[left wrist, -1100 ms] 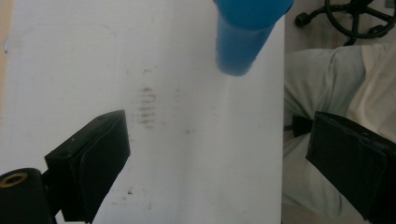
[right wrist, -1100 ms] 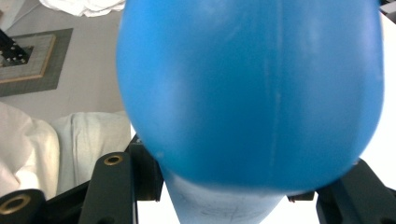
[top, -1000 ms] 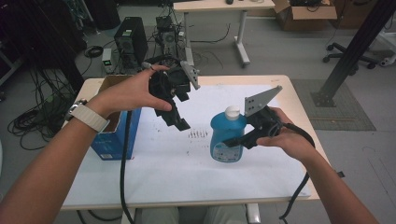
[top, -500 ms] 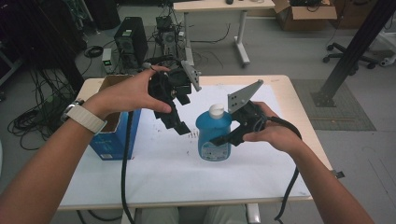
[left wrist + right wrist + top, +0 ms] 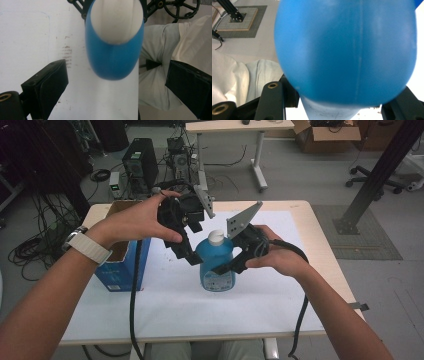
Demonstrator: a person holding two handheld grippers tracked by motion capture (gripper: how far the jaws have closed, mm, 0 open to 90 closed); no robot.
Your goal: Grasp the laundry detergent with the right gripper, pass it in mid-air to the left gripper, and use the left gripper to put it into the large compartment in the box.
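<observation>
Blue bottle [image 5: 216, 265] upright mid-bench [image 5: 165, 305], long axis vertical, white cap [image 5: 216, 238] toward 12 o'clock, clamped by right gripper [image 5: 225, 269] fingers; left gripper [image 5: 192, 260] fingers apart at its 9 o'clock.

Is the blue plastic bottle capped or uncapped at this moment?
Capped. The blue plastic bottle has its white cap on top; in the left gripper view the cap covers the neck between the open jaws.

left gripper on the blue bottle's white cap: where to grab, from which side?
Probably the white cap, from above. The blue bottle stands upright with the right gripper shut on its body, so the top is free. The left gripper already looks down on it with open jaws standing wider than the cap; lower them around its round sides.
</observation>
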